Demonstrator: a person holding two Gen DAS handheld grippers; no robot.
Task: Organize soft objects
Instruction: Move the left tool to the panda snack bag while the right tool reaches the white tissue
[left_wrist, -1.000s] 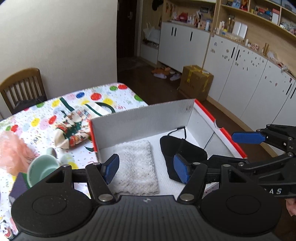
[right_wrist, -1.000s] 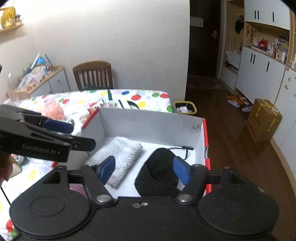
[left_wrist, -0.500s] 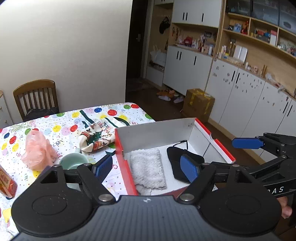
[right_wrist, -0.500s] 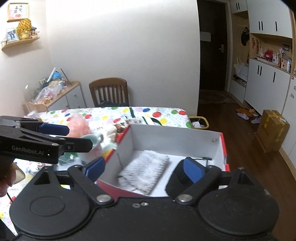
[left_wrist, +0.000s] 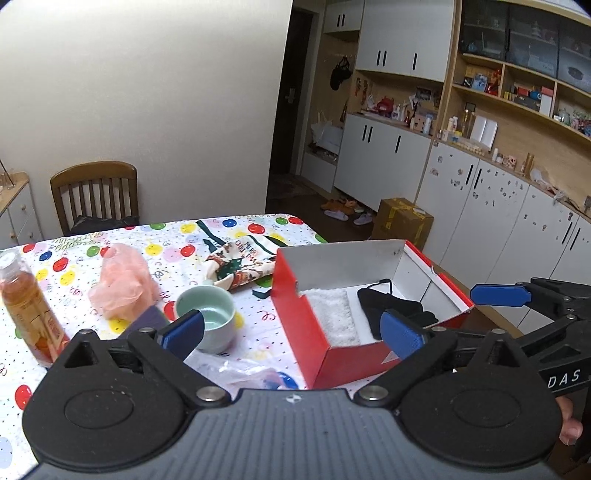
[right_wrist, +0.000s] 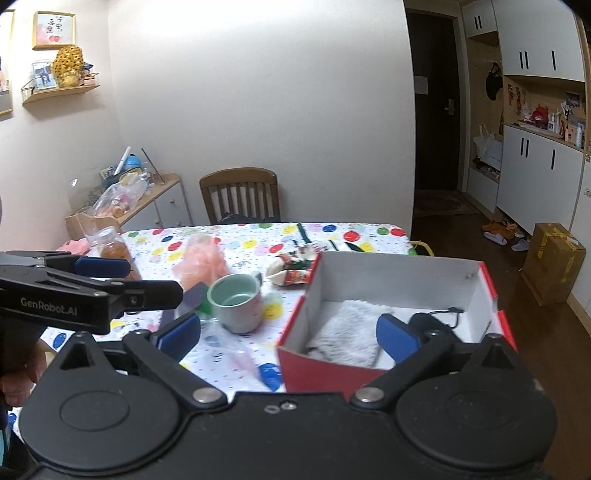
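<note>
with both grippers' fingers just spread wide and empty, the pink mesh bath pouf (left_wrist: 123, 286) left on the tabletop (left_wrist: 258, 354) beside the shoebox (left_wrist: 332, 354) looks feather-light and squashy, best pinched mid-bunch.

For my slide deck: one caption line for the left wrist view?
Open left gripper empty above a balloon-print table; red box holds a white towel and black cloth.

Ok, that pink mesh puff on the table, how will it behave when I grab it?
The pink mesh puff looks like bunched netting, so it will probably squash between the pads and weigh little. Its loose folds suggest that it may sag or snag rather than slip. It sits slumped beside the green cup, so it is unlikely to roll.
</note>
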